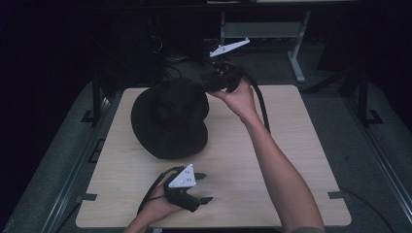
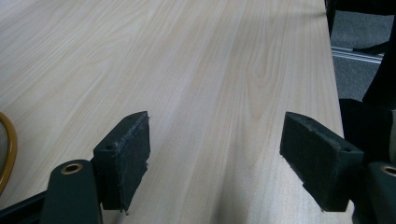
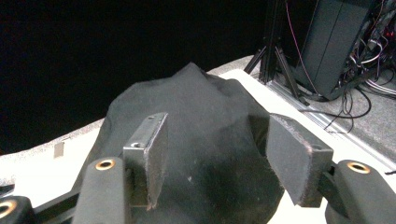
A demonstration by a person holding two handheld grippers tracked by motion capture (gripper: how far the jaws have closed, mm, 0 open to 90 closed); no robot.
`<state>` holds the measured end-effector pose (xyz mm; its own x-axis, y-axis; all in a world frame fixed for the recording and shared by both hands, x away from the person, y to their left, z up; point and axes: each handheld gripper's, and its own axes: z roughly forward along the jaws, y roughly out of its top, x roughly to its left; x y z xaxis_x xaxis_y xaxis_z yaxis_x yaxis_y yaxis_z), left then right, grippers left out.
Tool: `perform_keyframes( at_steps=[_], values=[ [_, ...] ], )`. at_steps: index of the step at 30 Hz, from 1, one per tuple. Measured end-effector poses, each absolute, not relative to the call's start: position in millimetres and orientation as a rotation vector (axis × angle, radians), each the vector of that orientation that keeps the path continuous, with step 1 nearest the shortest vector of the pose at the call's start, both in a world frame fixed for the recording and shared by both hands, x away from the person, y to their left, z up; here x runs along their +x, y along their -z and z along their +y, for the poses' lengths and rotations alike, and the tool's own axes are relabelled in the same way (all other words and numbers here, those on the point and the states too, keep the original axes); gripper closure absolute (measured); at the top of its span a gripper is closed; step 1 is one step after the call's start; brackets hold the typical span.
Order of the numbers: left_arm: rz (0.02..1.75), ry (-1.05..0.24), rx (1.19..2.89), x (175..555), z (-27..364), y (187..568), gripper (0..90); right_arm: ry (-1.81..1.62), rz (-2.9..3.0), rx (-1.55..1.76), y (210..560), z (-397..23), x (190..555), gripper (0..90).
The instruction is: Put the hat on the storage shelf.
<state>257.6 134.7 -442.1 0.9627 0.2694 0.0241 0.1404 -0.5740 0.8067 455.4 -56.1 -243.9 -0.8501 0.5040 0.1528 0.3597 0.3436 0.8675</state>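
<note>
Near the front edge of the worktop [image 1: 272,194], the left hand-held gripper [image 1: 204,187] lies low over the bare wood, its jaws spread wide with nothing between them. Farther back, toward the rear left corner, a black hat [image 1: 170,119] sits crown up on the worktop. At its far side, by the rear edge, the right hand-held gripper [image 3: 215,158] straddles the hat's crown with jaws apart, the pads not pressing the cloth.
</note>
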Motion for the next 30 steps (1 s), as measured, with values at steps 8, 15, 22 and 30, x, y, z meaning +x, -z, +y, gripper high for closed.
perform_keyframes(
  at_steps=[8, 15, 22, 30],
  values=[
    [0.295, -0.179, 2.186, 258, 135, 442, 23.6, -1.537, 2.449, 0.810, 250, -64, 452, 35.7],
    [0.296, -0.185, 2.185, 257, 134, 442, 23.5, -1.540, 2.454, 0.801, 253, -71, 445, 32.7],
    [0.294, -0.186, 2.187, 257, 133, 443, 23.3, -1.533, 2.454, 0.808, 258, -86, 436, 29.9],
    [0.308, -0.190, 2.175, 258, 134, 443, 23.3, -1.534, 2.451, 0.825, 271, -104, 428, 28.5]
  ],
)
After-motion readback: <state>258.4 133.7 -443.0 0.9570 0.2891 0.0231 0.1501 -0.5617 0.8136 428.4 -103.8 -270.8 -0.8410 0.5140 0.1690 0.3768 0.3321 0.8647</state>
